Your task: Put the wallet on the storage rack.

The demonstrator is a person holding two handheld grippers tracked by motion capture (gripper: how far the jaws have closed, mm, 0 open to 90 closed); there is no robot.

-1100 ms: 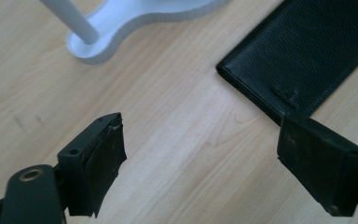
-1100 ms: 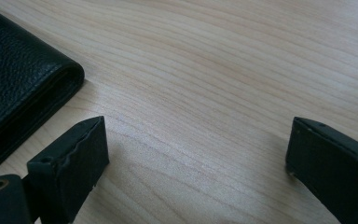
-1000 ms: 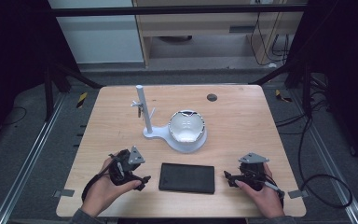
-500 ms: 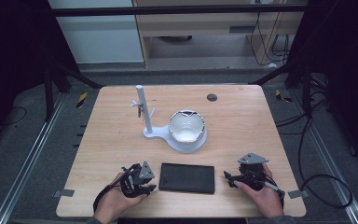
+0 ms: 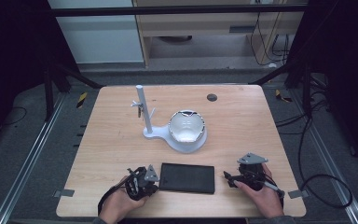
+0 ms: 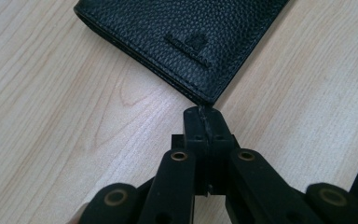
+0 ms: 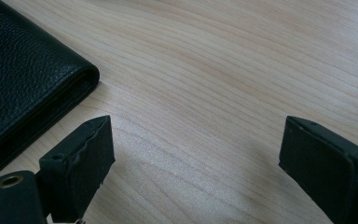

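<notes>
Two hands hold two grippers low in the high view, one on each side of a black wallet (image 5: 187,178). The left gripper (image 5: 154,179) has moved since a second ago. Back then it sat further left, away from the wallet. Now it is at the wallet's left end, just beside it. The right gripper (image 5: 225,176), the wallet and the white stand (image 5: 173,132) are where they were.

In the left gripper view, the two black jaws of the left gripper (image 6: 203,112) are pressed together with nothing between them. Their tips are right at one corner of the wallet (image 6: 186,39); I cannot tell if they touch it. The wallet is bumpy black leather with a stitched edge and a small stamped mark.

In the right gripper view, the jaws of the right gripper (image 7: 193,140) are wide apart over bare table. The wallet (image 7: 23,79) lies at the upper left of that frame, with a rounded, folded edge.

The table (image 5: 112,140) is pale wood with wavy grain lines. The stand in the middle of the high view is smooth and white, with a thin upright post (image 5: 142,109) and a round bowl shape on a flat base. A small dark round dot (image 5: 211,97) sits near the table's far edge.
</notes>
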